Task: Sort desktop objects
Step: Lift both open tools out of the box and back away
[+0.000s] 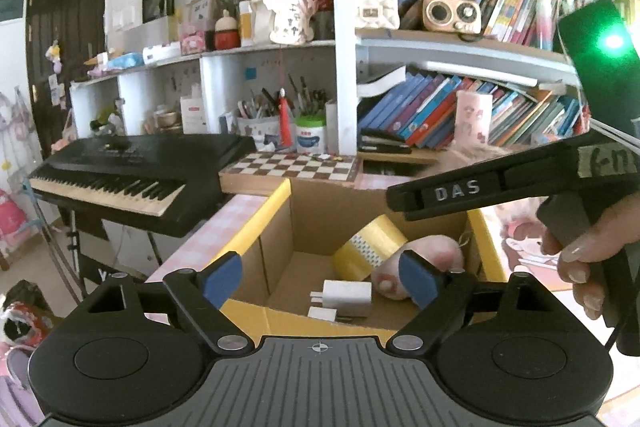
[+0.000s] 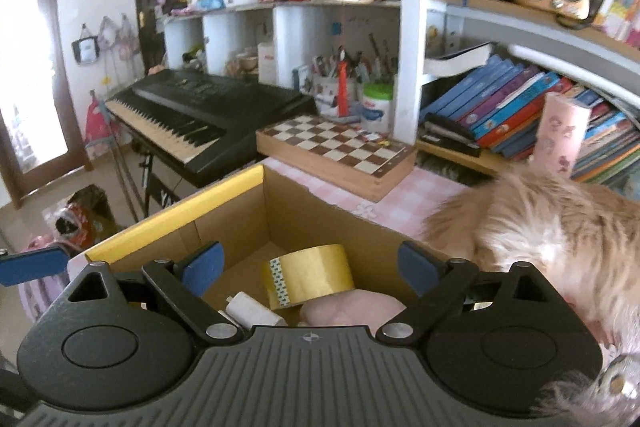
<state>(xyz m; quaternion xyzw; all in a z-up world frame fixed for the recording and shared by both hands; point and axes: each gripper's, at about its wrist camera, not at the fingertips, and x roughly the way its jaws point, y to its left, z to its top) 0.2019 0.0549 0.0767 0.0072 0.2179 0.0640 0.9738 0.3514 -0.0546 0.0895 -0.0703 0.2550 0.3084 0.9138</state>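
Both the left gripper and right gripper are held spread and empty above the open yellow-rimmed cardboard box, where a yellow tape roll, white charger plug and pink plush toy are seen below the fingertips.
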